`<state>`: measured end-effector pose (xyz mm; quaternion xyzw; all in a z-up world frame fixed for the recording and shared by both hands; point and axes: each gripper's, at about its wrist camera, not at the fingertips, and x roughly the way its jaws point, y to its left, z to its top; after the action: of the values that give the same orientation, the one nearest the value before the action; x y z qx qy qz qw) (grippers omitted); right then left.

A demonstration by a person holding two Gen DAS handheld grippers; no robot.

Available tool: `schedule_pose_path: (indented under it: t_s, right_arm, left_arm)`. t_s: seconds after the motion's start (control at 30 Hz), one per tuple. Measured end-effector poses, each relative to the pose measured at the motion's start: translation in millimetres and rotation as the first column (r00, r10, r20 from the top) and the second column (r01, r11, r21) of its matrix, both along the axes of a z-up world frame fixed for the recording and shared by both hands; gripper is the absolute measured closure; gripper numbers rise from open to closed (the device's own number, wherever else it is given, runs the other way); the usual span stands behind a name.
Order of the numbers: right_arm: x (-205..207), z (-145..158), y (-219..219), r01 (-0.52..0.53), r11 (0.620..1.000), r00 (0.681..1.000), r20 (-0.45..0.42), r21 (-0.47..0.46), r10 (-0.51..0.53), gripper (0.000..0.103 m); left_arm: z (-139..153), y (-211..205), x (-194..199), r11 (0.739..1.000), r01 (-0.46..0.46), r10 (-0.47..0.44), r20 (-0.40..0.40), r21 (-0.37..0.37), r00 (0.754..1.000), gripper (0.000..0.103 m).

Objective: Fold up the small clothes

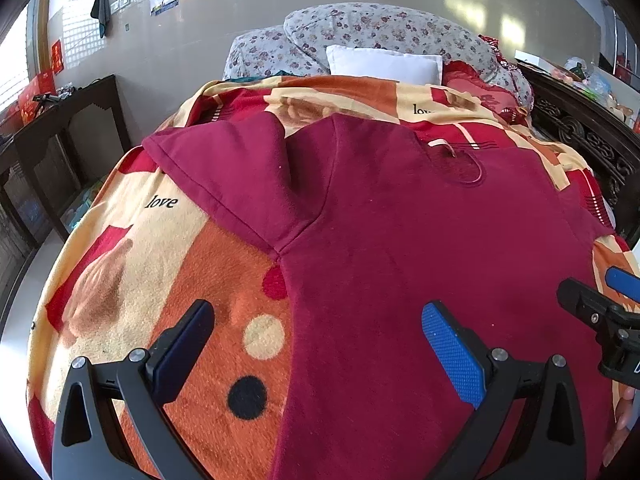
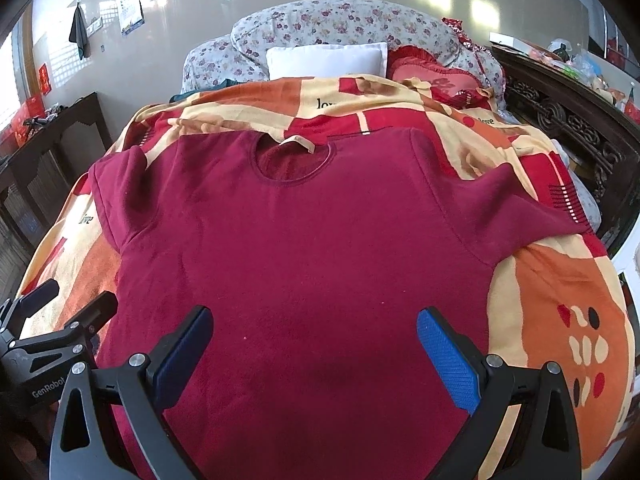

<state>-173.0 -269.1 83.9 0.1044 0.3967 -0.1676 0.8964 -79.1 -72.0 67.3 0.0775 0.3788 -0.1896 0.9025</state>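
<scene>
**Both hand-held grippers wide open above a flat maroon shirt**

The left hand-held gripper (image 1: 318, 350) has its jaws spread wide and holds nothing; its blue pads (image 1: 452, 354) straddle the shirt's left side edge, one finger over the blanket, the other over cloth. The right hand-held gripper (image 2: 314, 354) is equally wide open and empty, hanging over the lower middle of the garment. Each tool shows at the edge of the other's view, so they sit near one another along the hem end.

The maroon shirt (image 2: 316, 248) lies spread face-up on the patterned blanket (image 2: 560, 280) covering the bed, neckline (image 2: 294, 160) toward 12 o'clock, hem toward 6 o'clock, below the frame. In the right wrist view the left sleeve (image 2: 116, 188) reaches out at 10 o'clock and the right sleeve (image 2: 528, 212) at 2 o'clock. A white pillow (image 2: 326, 60) sits beyond the collar at 12 o'clock.

The fabric looks like a soft, fleecy knit: light, limp, not slippery and not fragile. It will likely drape and sag once lifted, and may cling a little to the fuzzy blanket. Good places to take hold appear to be the two hem corners, or a sleeve's stitched cuff, pinching both layers so the shirt carries over evenly.
</scene>
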Motion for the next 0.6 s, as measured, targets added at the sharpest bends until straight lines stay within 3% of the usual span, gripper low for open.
schedule_pose_path:
  t_s: [0.37,0.6]
  right_arm:
    - [22.7,-10.9,7.1,-0.027,1.0,0.999,-0.017,0.002,0.027,0.0]
    - [39.9,-23.1,16.2,-0.075,0.997,0.997,-0.033,0.03,0.076,0.0]
  left_arm:
    - [-2.1,16.9,31.4,0.999,-0.044,0.044,-0.015,0.014,0.999,0.0]
    - [6.1,57.7,93.8,0.984,-0.175,0.175,-0.006,0.014,0.984,0.0]
